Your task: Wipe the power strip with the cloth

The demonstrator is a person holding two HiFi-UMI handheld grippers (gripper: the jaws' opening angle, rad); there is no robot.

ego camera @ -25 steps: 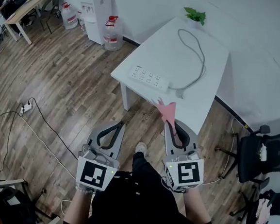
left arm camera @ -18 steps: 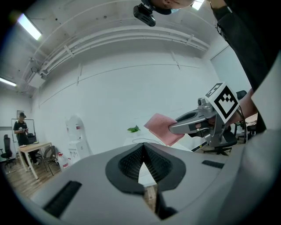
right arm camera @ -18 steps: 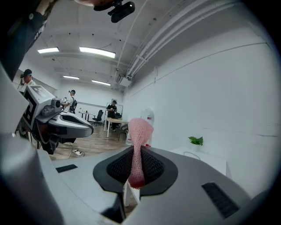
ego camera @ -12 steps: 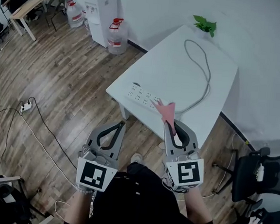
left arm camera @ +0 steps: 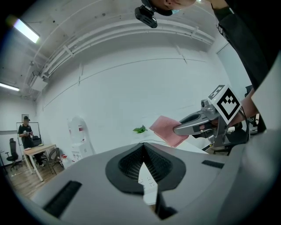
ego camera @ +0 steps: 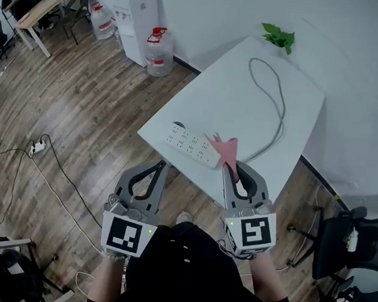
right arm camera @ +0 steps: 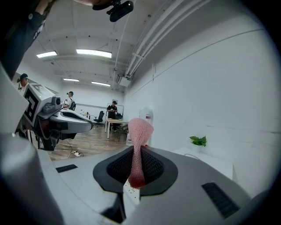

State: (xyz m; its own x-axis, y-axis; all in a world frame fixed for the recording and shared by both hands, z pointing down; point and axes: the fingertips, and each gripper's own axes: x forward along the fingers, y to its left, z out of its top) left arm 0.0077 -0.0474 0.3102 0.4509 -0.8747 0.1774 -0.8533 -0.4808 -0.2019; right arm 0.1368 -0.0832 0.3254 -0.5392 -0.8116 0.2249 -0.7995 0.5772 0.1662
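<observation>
Table [ego camera: 235,108], long white power strip [ego camera: 191,146], pink cloth [ego camera: 226,150]

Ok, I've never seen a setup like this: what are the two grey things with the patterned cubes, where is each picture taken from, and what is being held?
There is no robot here. A person holds a two-jaw gripper in each hand, and the patterned cubes are part of those grippers. The head view comes from a camera on the person's head, looking down: the left gripper and the right gripper show near the bottom. The two gripper views come from a camera riding on each gripper, looking along its jaws. On the white table lie a white power strip and its grey cable, with a small plant at the far corner. The right gripper is shut on a pink cloth. The left gripper is shut and empty.
</observation>
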